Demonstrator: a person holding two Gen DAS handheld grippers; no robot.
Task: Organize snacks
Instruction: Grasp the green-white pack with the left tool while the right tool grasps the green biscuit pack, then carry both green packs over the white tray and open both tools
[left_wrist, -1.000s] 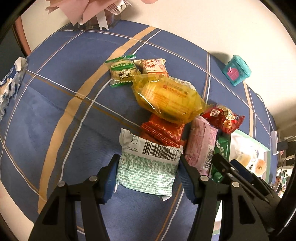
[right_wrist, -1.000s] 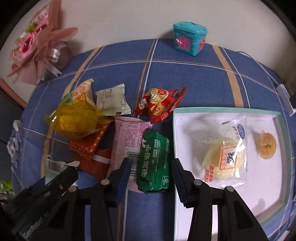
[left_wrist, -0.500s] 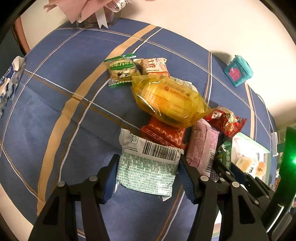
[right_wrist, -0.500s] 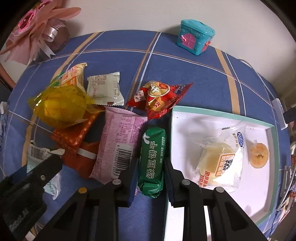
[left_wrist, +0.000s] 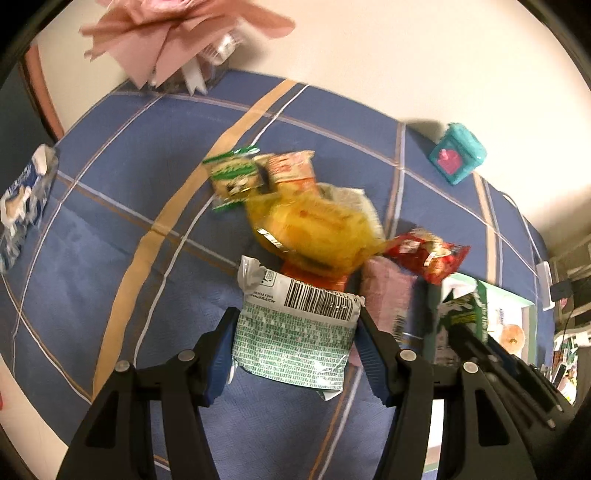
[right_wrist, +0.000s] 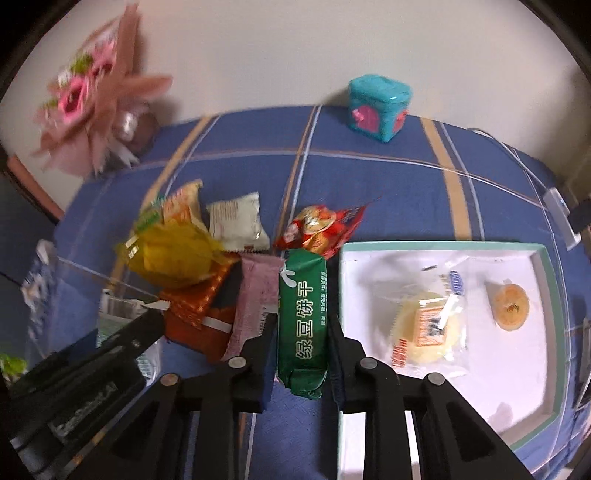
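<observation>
My left gripper (left_wrist: 297, 317) is shut on a white-and-green barcode packet (left_wrist: 299, 343), held just above the blue checked cloth (left_wrist: 110, 192). The right gripper (right_wrist: 302, 325) is shut on a dark green biscuit packet (right_wrist: 303, 291), which hangs beside the left rim of a white tray (right_wrist: 443, 246). A clear-wrapped pale cake (right_wrist: 428, 325) and a small orange sweet (right_wrist: 511, 304) lie in the tray. The snack pile sits beyond both grippers: a yellow bag (left_wrist: 317, 225), a red packet (right_wrist: 317, 229), a pink packet (right_wrist: 255, 295) and orange packets (right_wrist: 199, 302).
A teal toy house (right_wrist: 378, 107) stands by the wall at the back. A pink bouquet (right_wrist: 92, 110) is at the back left corner. A blue-and-white pack (left_wrist: 22, 199) lies at the cloth's left edge. Cables and clutter sit past the right edge.
The right jaws closed onto the green biscuit packet and lifted it. The left gripper rose with the barcode packet. Both views now show more of the wall.
</observation>
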